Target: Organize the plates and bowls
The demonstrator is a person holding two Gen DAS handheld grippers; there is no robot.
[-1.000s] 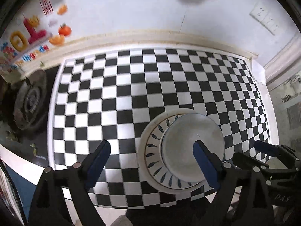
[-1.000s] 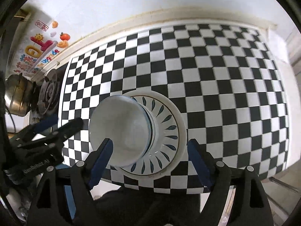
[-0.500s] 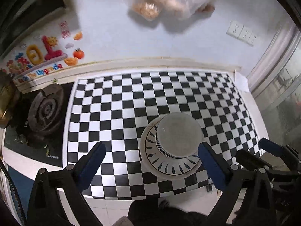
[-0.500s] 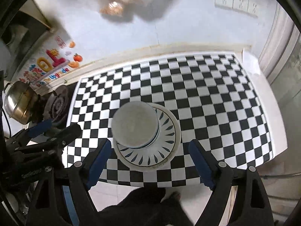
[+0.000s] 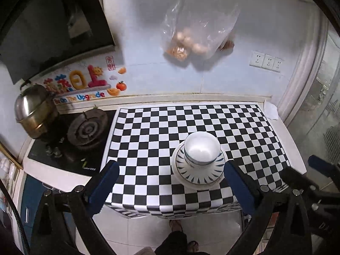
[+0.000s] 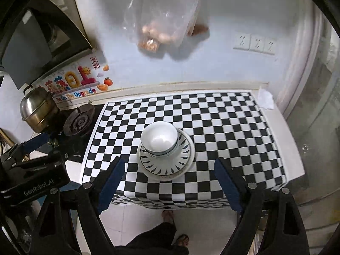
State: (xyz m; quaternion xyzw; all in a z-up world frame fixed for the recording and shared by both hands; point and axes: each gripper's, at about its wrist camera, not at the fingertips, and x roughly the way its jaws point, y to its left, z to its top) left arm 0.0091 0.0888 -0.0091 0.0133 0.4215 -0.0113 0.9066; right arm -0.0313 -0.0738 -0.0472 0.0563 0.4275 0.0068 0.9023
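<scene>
A white bowl [image 5: 201,149] with a thin blue rim line stands upright on a white plate [image 5: 198,175] ringed with dark leaf marks; in the right wrist view the bowl [image 6: 159,139] sits slightly left of centre on the plate [image 6: 182,155]. The stack rests on the checkered counter [image 5: 148,131] near its front edge. My left gripper [image 5: 171,167] hangs open, high above and in front of the stack, with nothing between its fingers. My right gripper [image 6: 169,162] is open too, equally far back and empty. Each gripper shows at the edge of the other's view.
A gas burner [image 5: 87,127] and a steel pot [image 5: 34,110] sit left of the checkered cover under a dark range hood [image 5: 53,21]. A clear bag of food [image 5: 195,31] hangs on the wall beside sockets [image 5: 267,61]. A person's feet [image 6: 170,216] stand below the counter's front edge.
Both grippers have drawn back and upward from the bowl and plate, which now look small and far. The left jaws stand slightly wider than a second ago. The stack has not moved.
</scene>
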